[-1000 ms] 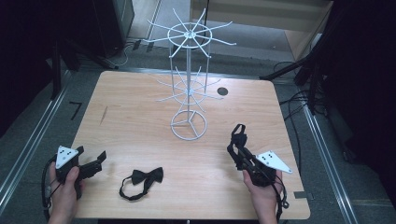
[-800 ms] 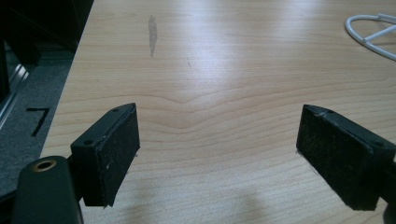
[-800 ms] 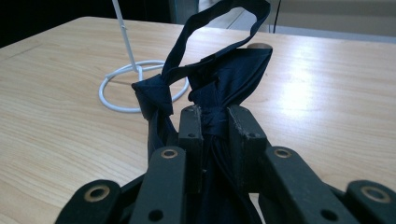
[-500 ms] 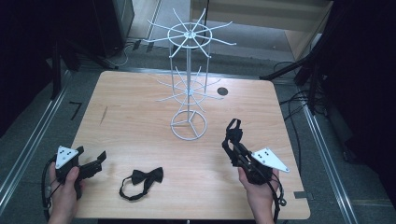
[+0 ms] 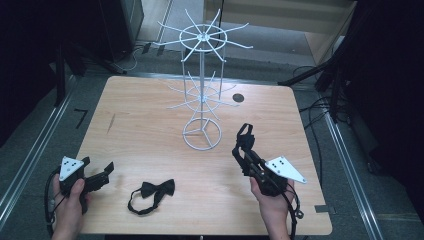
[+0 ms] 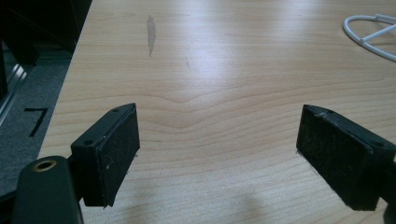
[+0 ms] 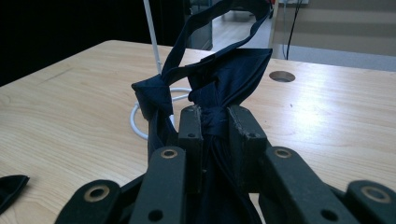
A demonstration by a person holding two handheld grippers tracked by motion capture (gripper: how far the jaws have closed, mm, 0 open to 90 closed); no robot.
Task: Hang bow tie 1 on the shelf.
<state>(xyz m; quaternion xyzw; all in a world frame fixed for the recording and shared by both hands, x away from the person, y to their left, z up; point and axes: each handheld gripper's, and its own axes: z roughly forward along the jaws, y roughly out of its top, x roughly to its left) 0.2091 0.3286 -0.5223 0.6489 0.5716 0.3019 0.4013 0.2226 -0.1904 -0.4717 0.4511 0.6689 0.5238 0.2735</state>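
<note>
- High view: the right claw (image 5: 245,142) was clamped on a dark bow tie (image 5: 244,135), lifted just right of the white wire stand (image 5: 202,95); the tie read as a dark loop above the claw, its shape hard to make out against the black jaws.
- A second bow tie (image 5: 151,194) lay flat on the worktop (image 5: 145,115), well in front and to the left of the stand's ring base, its strap curled beside it.
- The left claw (image 5: 102,172) sat far to the left of the stand, near the worktop's front edge, jaws apart with nothing between them; the hand (image 5: 67,207) holding it was cut off by the picture's lower edge.
- Left gripper view: the left claw (image 6: 217,158) stood wide over bare wood; a sliver of the stand's base ring (image 6: 369,35) showed at the top right, cut off by the frame.
- Right gripper view: the right claw (image 7: 215,119) pinched the dark bow tie (image 7: 224,74) at its knot, jaws drawn narrow on the fabric; the strap looped upward and was cut by the top edge.
- The tie hid most of the stand's base (image 7: 137,123), and its pole (image 7: 152,32) rose just behind the fabric.
- A scrap of dark cloth (image 7: 11,186) showed at the lower left, too cropped to identify with certainty.
</note>
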